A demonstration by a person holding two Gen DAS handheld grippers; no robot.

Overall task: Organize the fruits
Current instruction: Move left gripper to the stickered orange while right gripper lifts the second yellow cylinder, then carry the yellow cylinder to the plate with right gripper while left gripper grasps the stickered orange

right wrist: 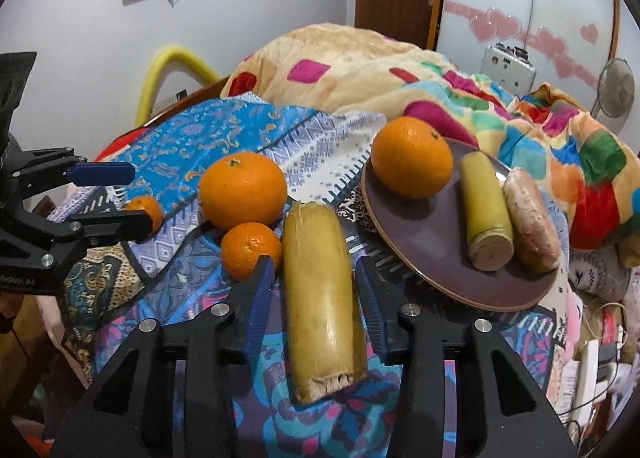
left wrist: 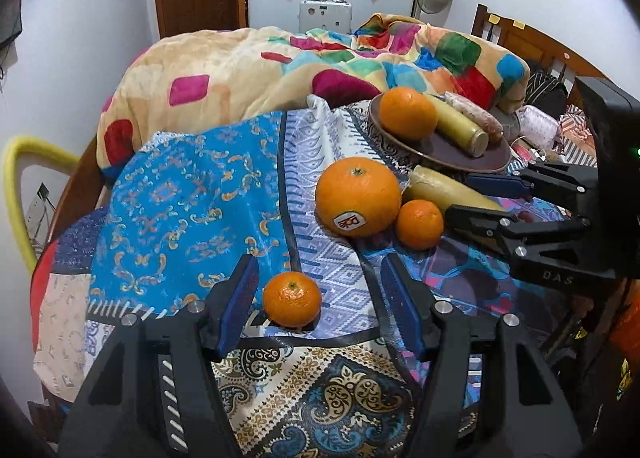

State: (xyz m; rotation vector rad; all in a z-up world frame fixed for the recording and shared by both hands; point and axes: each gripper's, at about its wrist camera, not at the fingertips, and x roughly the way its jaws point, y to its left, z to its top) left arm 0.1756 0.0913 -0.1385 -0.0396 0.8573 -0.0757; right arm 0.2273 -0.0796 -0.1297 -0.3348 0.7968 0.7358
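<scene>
Lying between each open tool's fingers: mandarin (left wrist: 292, 300) at left tool (left wrist: 320, 298), yellow stalk (right wrist: 320, 298) at right tool (right wrist: 316, 298).

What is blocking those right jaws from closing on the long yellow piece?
Nothing visible. The right gripper is open, its jaws flanking the yellow piece; the small orange sits just outside the left jaw.

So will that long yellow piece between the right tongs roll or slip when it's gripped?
The yellow piece looks round and glossy, so it may slip a little between the right tongs. It lies on wrinkled cloth, which probably checks rolling. It looks stiff; a mid-length grip should keep it level.
</scene>
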